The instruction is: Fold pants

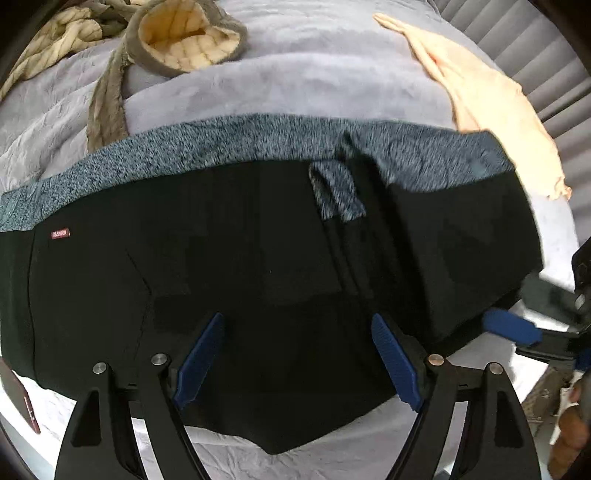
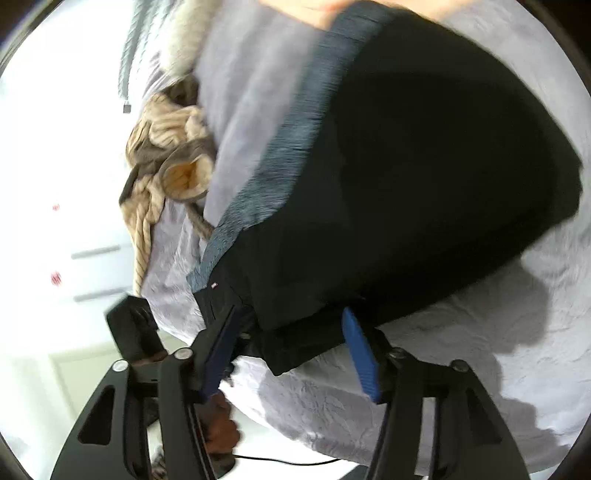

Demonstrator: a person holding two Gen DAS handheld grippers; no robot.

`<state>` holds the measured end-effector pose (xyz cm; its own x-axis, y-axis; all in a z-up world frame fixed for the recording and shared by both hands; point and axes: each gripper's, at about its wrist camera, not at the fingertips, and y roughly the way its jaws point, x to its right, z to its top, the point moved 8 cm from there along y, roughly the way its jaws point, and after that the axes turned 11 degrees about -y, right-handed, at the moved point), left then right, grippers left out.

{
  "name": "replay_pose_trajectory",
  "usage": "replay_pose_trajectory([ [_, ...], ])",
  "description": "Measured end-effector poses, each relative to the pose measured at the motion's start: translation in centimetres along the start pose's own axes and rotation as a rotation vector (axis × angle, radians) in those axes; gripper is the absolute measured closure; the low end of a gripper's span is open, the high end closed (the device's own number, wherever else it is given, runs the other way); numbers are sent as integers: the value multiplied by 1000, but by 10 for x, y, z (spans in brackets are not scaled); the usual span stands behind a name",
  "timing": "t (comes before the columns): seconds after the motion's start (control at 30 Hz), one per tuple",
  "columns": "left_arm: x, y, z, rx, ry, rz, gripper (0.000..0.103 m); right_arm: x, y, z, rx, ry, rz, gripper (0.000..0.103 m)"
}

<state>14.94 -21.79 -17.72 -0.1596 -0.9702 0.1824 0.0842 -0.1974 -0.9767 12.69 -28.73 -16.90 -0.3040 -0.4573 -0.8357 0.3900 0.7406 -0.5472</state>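
Observation:
Black pants [image 1: 240,266] with a blue-grey fuzzy waistband [image 1: 207,147] and a small red label [image 1: 60,233] lie folded on a grey bedspread [image 1: 295,74]. My left gripper [image 1: 295,354] is open just above the pants' near edge, holding nothing. My right gripper [image 2: 291,347] is open at the pants' [image 2: 424,177] near corner; the fabric edge lies between its blue fingers [image 2: 360,354]. One blue finger of the right gripper also shows at the right edge of the left wrist view [image 1: 511,326]. The right wrist view is blurred.
A beige quilted garment with grey lining [image 1: 184,33] lies at the far left of the bed, also in the right wrist view [image 2: 173,162]. A peach cloth [image 1: 491,103] lies at the far right. A dark red phone [image 1: 22,402] sits at the left edge.

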Motion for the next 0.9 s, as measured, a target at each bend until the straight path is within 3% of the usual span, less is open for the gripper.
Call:
replay_pose_trajectory([
  [0.2,3,8,-6,12,-21,30,20,1,13,2,27,83,34,47],
  [0.27,2,5,-4,22,-19,49,20,4,18,13,66,135,77,73],
  [0.3,0,4,-4,27,-24,58,20,7,20,17,67,151,66,98],
  [0.37,-10,-9,-1,52,-57,70,20,1,18,22,70,136,63,98],
  [0.5,-25,-42,13,145,-111,60,20,-20,10,0,-5,-54,-4,98],
  [0.57,-19,-50,21,177,-103,56,20,-9,19,-11,-44,-39,-32,98],
  [0.67,-2,-31,28,149,-66,49,20,7,33,-10,-41,1,-33,98],
  [0.7,12,-17,27,129,-42,51,20,8,38,-6,-50,9,-33,97],
  [0.77,21,8,20,94,21,123,20,3,35,-5,-69,3,-27,95],
  [0.8,21,20,17,80,37,147,20,-3,30,-7,-75,-22,-14,85],
  [0.83,19,25,16,81,25,129,19,-8,26,-11,-79,-41,-2,64],
  [0.9,13,25,18,72,-19,92,17,-13,20,-20,-92,-66,8,40],
])
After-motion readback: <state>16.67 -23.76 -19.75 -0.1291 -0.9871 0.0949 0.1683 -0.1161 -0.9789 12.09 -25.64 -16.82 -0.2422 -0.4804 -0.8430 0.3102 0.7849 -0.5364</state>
